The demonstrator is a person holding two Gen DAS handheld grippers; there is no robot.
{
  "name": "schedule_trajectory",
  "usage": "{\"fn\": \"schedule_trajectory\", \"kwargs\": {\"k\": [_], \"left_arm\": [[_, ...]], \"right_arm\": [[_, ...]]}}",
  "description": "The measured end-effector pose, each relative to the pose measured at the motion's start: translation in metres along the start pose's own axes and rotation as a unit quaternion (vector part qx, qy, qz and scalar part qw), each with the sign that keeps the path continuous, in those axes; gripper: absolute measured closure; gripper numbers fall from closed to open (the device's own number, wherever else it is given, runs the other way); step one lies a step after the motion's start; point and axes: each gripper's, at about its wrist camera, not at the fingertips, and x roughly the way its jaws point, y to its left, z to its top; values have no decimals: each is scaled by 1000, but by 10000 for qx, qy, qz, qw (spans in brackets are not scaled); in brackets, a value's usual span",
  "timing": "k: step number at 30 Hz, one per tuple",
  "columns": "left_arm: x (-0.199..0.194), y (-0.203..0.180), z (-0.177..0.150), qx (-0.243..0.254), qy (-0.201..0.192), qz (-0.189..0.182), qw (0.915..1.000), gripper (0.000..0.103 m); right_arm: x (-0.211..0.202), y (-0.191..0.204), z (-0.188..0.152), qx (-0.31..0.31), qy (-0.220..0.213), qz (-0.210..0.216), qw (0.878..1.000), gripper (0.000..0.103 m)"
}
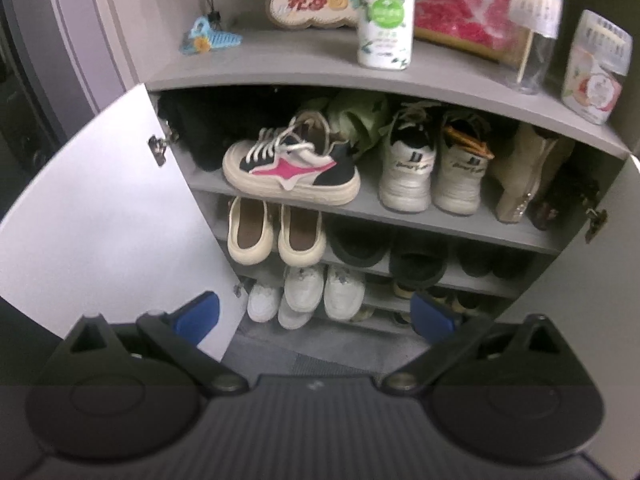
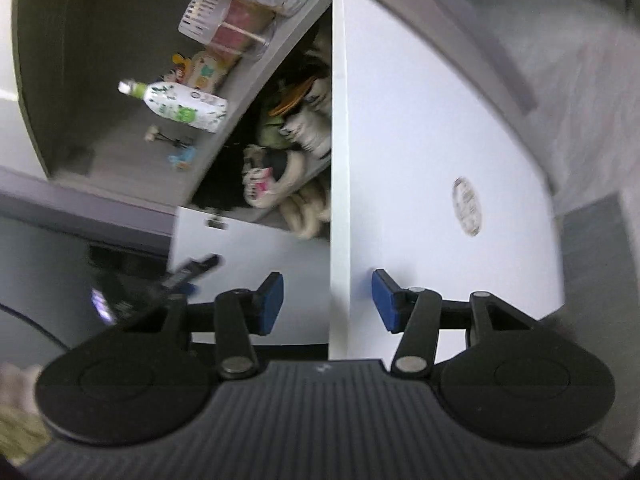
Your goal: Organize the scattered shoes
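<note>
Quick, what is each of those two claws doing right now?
Left gripper: open, holding nothing.
Right gripper: open, pads on either side of the white cupboard door edge, not touching it.

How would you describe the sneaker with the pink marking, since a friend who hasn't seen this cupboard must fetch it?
Look in the open shoe cabinet, on the top inner shelf, left side. The pink-marked sneaker lies sideways there, left of a white pair standing heels out. It alone has a black upper with a pink patch and a thick cream sole.

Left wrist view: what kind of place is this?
Likely a home entryway: an open shoe cabinet with shelves full of shoes, such as a pink-accented sneaker, and a bottle among knick-knacks on top.
</note>
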Motion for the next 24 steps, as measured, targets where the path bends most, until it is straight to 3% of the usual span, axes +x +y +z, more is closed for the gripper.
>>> {"fn": "schedule_trajectory", "kwargs": {"k": [4,10,13,17,22,24], "left_arm": [[30,28,14,-4,42,-198,9998,0],[68,83,50,65,-45,-573,9983,1],[79,122,77,293,-229,-649,9972,1],[87,161,99,484,-349,-583,9965,1],[90,205,110,361,-376,-487,9974,1],[91,220,115,346,-421,-415,9977,1]], "right_arm": [[44,23,-7,346,22,126,9993,51],[132,54,-9,1166,-394,496,9912,52],[177,69,-6,1407,-738,726,9846,66],[230,79,10,1963,-1420,1111,9638,72],[258,82,22,2231,-1926,1022,9501,69],[268,81,24,2364,-2122,1173,9409,69]]}}
